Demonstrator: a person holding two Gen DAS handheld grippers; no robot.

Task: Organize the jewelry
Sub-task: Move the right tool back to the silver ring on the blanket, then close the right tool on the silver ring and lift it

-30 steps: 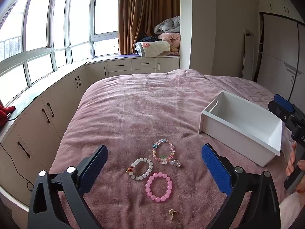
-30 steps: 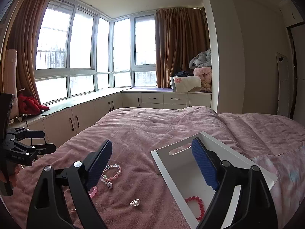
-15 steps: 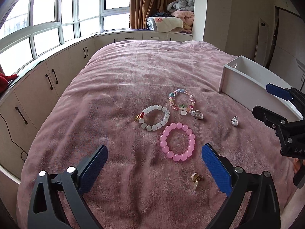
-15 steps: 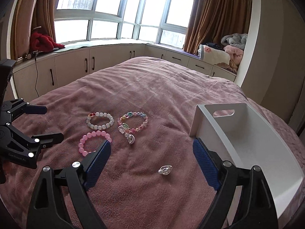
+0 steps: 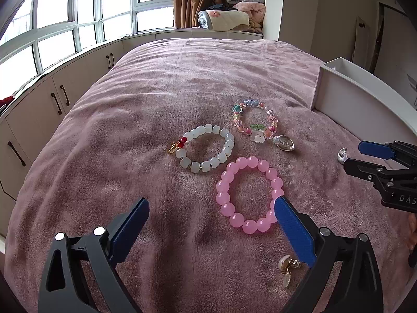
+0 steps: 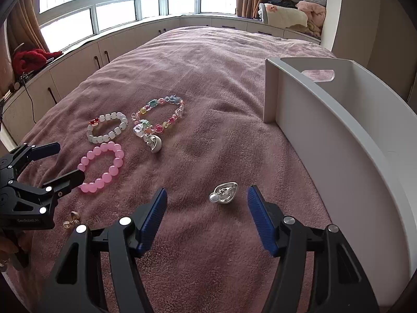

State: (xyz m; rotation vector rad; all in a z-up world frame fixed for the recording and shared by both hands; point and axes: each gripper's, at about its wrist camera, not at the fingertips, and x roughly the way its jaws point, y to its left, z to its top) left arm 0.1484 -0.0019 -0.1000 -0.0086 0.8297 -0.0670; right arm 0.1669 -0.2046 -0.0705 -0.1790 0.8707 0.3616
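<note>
Both claws wide open, empty: left claw (image 5: 212, 204) at pink bracelet (image 5: 249, 198); right claw (image 6: 206, 194) beside silver earring (image 6: 224, 196).

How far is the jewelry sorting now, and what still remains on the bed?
Nothing visibly finished: the white bin's inside is hidden. In hand: nothing; the right gripper is open around the silver earring, the left gripper open by the pink bracelet. Left on the bed: white bracelet, multicolor bracelet, second silver earring, gold earring.
</note>
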